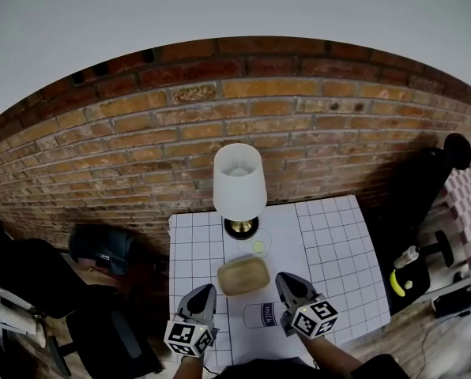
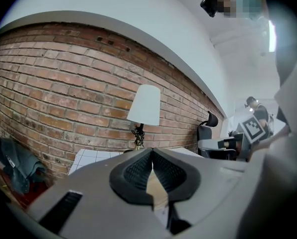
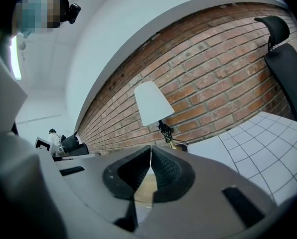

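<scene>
Both grippers hover over the near part of a small table (image 1: pixel 338 247) covered in a white grid cloth. My left gripper (image 1: pixel 204 292) is shut and holds nothing; its pads (image 2: pixel 138 171) meet at the tips. My right gripper (image 1: pixel 286 280) is also shut and empty, with its pads (image 3: pixel 163 169) pressed together. Between the two lies a tan shallow tray (image 1: pixel 243 275), seen through the jaws as a tan patch (image 2: pixel 157 185). A white cylinder with print (image 1: pixel 261 315) lies on its side near the table's front edge. Behind the tray stand a small clear glass (image 1: pixel 259 245) and a lamp (image 1: pixel 239 181) with a white shade.
A brick wall (image 1: pixel 220 125) runs right behind the table. Left of the table are a dark bag (image 1: pixel 101 247) and a black office chair (image 1: pixel 30 283). At the right stand another black chair (image 1: pixel 425 188), a bottle (image 1: pixel 406 257) and a yellow object (image 1: pixel 396 283).
</scene>
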`<state>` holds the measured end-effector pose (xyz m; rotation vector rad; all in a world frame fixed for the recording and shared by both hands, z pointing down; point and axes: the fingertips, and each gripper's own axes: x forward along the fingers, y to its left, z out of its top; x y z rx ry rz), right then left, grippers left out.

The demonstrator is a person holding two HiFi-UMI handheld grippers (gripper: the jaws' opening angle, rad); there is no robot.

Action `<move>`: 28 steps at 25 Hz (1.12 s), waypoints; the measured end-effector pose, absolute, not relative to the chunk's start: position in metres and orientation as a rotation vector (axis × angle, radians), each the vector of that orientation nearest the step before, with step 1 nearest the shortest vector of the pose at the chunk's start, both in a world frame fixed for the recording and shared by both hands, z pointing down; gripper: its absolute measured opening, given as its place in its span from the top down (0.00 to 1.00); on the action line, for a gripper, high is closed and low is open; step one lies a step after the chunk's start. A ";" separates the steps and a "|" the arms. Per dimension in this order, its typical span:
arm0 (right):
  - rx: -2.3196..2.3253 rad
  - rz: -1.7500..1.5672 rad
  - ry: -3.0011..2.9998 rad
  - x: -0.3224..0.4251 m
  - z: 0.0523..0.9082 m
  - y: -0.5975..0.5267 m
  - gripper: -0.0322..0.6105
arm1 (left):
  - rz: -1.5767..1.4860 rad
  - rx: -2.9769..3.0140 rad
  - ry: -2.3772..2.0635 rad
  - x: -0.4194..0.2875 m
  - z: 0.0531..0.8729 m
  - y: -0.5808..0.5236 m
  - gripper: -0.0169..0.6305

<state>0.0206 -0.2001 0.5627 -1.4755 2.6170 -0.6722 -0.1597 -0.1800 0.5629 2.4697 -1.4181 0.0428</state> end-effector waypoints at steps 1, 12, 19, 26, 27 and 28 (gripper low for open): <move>-1.484 -0.681 2.618 0.021 0.567 -0.201 0.94 | 0.048 2.464 -1.417 -0.160 0.566 -0.182 0.96; -1.536 -0.742 2.680 0.016 0.615 -0.216 0.94 | 0.115 2.364 -1.370 -0.159 0.610 -0.195 0.95; -1.566 -0.828 2.698 0.013 0.644 -0.221 0.78 | 0.125 2.303 -1.356 -0.159 0.631 -0.204 0.85; -1.572 -0.918 2.703 0.008 0.668 -0.229 0.70 | 0.170 2.246 -1.268 -0.145 0.660 -0.211 0.69; -1.574 -0.929 2.705 0.008 0.671 -0.230 0.70 | 0.184 2.236 -1.265 -0.143 0.664 -0.212 0.68; -1.576 -0.938 2.705 0.007 0.674 -0.230 0.70 | 0.197 2.227 -1.266 -0.142 0.668 -0.213 0.66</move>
